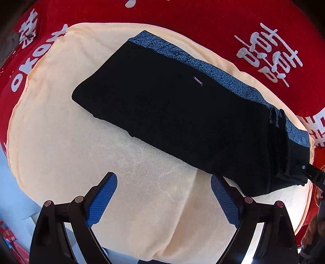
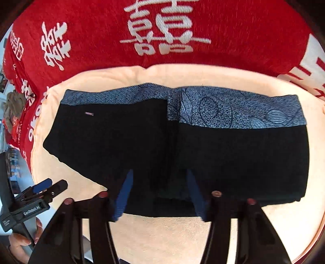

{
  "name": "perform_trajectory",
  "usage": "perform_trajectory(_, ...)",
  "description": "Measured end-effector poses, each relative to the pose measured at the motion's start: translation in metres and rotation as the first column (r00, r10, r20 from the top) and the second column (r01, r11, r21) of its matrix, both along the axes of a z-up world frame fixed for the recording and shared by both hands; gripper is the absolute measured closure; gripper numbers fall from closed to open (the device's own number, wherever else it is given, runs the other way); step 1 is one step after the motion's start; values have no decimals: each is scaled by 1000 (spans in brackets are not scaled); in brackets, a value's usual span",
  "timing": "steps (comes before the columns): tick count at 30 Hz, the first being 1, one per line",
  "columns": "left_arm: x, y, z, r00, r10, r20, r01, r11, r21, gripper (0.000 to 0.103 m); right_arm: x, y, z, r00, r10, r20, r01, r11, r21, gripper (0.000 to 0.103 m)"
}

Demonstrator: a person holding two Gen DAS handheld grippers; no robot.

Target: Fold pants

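Note:
The black pants with a blue patterned waistband lie folded on a cream towel. My left gripper is open and empty, hovering over the towel just short of the pants' near edge. My right gripper is open, its blue-padded fingers standing either side of the near edge of the pants; it also shows at the right end of the pants in the left wrist view. The waistband runs along the far edge. The left gripper shows at lower left.
The cream towel lies on a red cloth with white characters, which surrounds it on the far and both sides. A person's hand holds the left gripper. Clutter sits at the far left edge.

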State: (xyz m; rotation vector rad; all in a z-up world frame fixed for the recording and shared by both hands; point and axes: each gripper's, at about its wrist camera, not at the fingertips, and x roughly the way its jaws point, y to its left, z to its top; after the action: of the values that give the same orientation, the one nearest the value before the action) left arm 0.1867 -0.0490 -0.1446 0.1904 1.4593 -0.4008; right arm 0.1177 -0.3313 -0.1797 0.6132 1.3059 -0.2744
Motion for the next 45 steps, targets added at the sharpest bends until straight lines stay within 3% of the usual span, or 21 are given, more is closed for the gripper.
perform_trajectory(5, 7, -6, -7, 999, 40, -11, -40, 999, 10, 9, -2, -1, -18, 998, 31, -46, -29, 999, 41, 50)
perform_trajectory(17, 18, -31, -17, 999, 49, -16, -49, 999, 17, 9, -6, -1, -22, 996, 75, -46, -72, 996, 61, 50)
perform_trajectory(23, 33, -15, -15, 992, 125, -10, -125, 986, -112, 9, -6, 0, -24, 995, 92, -41, -90, 994, 56, 50)
perform_trajectory(30, 63, 39, -29, 948, 316, -38, -314, 909, -274, 9, -7, -3, -27, 995, 95, -30, -93, 994, 65, 50)
perform_trajectory(34, 71, 62, -50, 917, 379, -120, -395, 831, -392, 9, -6, -1, -27, 993, 110, -31, -108, 993, 54, 50)
perform_trajectory(37, 76, 61, -51, 923, 364, -122, -377, 798, -470, 9, -6, 0, -27, 993, 112, -27, -110, 992, 53, 48)
perform_trajectory(42, 79, 51, -55, 919, 371, -134, -386, 774, -502, 4, -7, 1, -26, 995, 101, -22, -100, 993, 59, 48)
perform_trajectory(45, 78, 43, -37, 927, 341, -155, -367, 742, -561, 4, -7, 1, -25, 995, 98, -26, -96, 993, 63, 48)
